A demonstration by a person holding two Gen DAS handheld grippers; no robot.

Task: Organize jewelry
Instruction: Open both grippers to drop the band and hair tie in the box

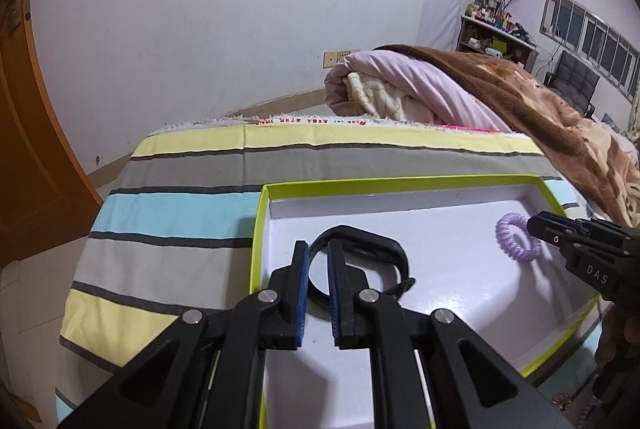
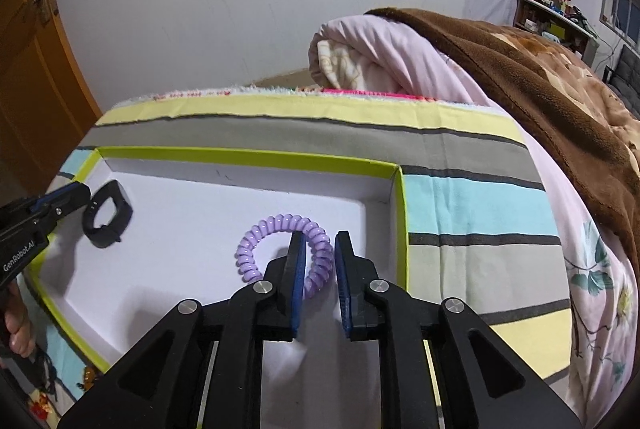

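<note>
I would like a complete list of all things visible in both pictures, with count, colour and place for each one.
tray: 1, white inside with lime-green rim, on the striped cloth
wristband: 1, black, left part of the tray
spiral hair tie: 1, purple, right part of the tray
striped cloth: 1, yellow, grey and blue, under the tray
quilt: 1, pink, rolled, behind the cloth
blanket: 1, brown, over the quilt
shelf: 1, dark, far corner, holding small items
door: 1, brown wood, far left
left hand-held gripper: 1, black with blue pads, slightly apart around the wristband strap
right hand-held gripper: 1, same colours, open around the hair tie
</note>
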